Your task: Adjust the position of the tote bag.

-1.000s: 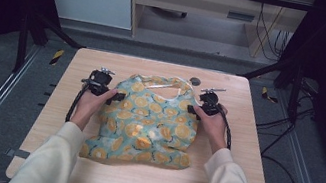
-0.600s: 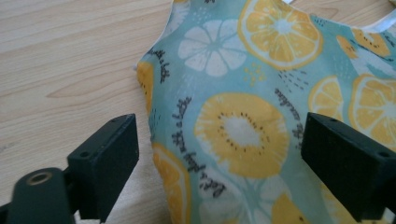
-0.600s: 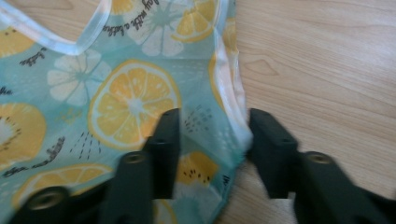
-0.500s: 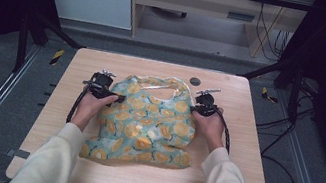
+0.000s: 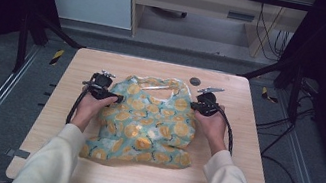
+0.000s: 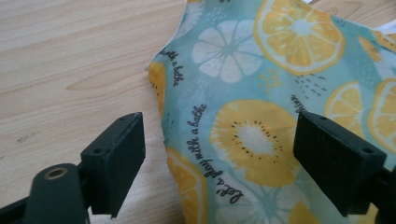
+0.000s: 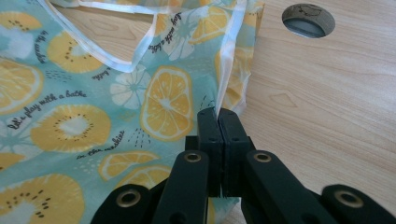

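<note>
A teal cloth bag (image 5: 148,119) printed with lemon slices lies flat on the wooden table (image 5: 237,176), its handle opening (image 5: 159,87) at the far end. My left gripper (image 5: 118,99) rests at the bag's left edge. Its jaws have just been closing a little and stand open (image 6: 219,158) astride that edge (image 6: 163,116), with the pads off the fabric. My right gripper (image 5: 194,105) is at the bag's right edge. Its jaws have just closed, and it is shut (image 7: 218,116) with the white-trimmed hem (image 7: 224,79) pinched between the pads.
A round cable hole (image 5: 195,81) sits in the table just beyond the bag, seen close to the right gripper (image 7: 308,20). Bare wood lies on both sides of the bag. Dark frame posts and floor cables surround the table.
The right gripper has edged in against the bag's right edge and its jaws have closed there. The left hand has stayed where it was.
</note>
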Demonstrator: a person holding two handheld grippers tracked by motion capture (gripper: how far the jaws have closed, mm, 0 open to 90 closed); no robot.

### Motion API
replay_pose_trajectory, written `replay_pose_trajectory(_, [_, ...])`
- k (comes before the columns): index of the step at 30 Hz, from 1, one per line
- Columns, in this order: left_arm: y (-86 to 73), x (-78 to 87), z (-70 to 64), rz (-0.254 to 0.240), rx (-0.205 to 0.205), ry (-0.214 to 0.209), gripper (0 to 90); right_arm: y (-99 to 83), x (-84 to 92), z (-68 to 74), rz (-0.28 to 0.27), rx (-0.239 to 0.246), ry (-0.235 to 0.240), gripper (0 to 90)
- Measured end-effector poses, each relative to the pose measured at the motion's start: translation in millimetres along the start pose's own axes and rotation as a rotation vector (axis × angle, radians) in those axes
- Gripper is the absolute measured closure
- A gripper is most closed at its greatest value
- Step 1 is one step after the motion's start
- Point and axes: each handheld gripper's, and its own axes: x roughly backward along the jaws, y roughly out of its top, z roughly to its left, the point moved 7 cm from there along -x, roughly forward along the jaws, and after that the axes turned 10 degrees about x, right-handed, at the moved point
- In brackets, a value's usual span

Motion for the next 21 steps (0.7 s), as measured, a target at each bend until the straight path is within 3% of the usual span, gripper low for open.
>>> replay_pose_trajectory(4, [-1.5, -1.6, 0.8, 0.01, 0.001, 0.002, 17.2, 0.5, 1.7, 0.2, -0.011, 0.001, 0.012, 89.5])
replay_pose_trajectory(9, [-4.7, -3.4, 1.9, 0.019, 0.003, -0.003, 32.4, 1.6, 4.0, 1.9, -0.023, -0.007, 0.026, 89.6])
replay_pose_trajectory(21, [-10.5, -6.3, 2.8, 0.035, 0.0, -0.013, 37.1, 4.8, 9.0, 5.0, -0.041, -0.011, 0.04, 89.6])
